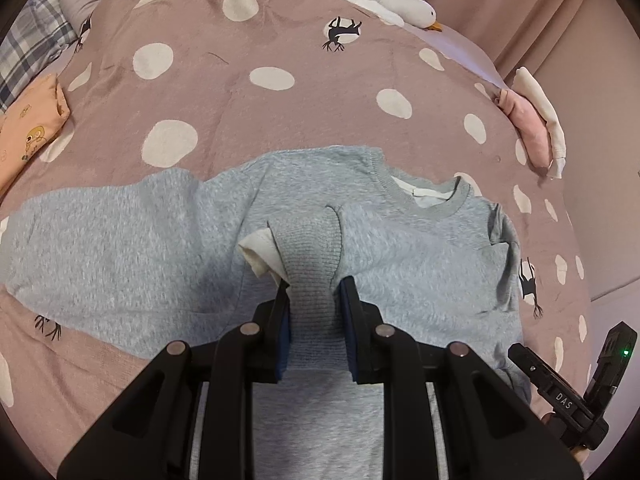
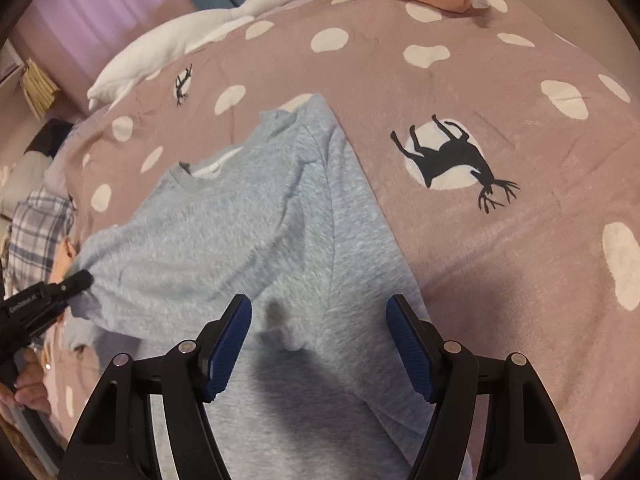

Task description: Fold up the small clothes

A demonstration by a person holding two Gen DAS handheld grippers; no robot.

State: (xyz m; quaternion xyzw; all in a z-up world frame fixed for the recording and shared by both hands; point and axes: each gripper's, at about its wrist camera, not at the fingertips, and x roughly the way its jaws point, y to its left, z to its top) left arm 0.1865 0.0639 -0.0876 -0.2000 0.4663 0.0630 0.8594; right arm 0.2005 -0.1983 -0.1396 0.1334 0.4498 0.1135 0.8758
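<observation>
A light grey sweatshirt [image 1: 132, 248] lies on a pink spotted bedspread [image 1: 200, 92], its collar [image 1: 436, 200] toward the far side. In the left wrist view my left gripper [image 1: 314, 292] is shut on the sleeve's ribbed cuff [image 1: 310, 248], lifted over the shirt's body, and a white inner cuff [image 1: 258, 254] peeks out beside it. In the right wrist view my right gripper [image 2: 318, 312] hangs open just above the sweatshirt [image 2: 240, 232], its blue pads [image 2: 228, 344] wide apart with nothing between them. The left gripper [image 2: 44, 300] shows at the shirt's left edge.
A white plush goose [image 2: 192, 36] lies at the far edge of the bed. Folded pink and white clothes [image 1: 536, 128] sit at the right edge. At the left lie an orange printed garment [image 1: 28, 132] and a plaid cloth [image 1: 32, 48]. Pink curtains [image 1: 520, 4] hang behind.
</observation>
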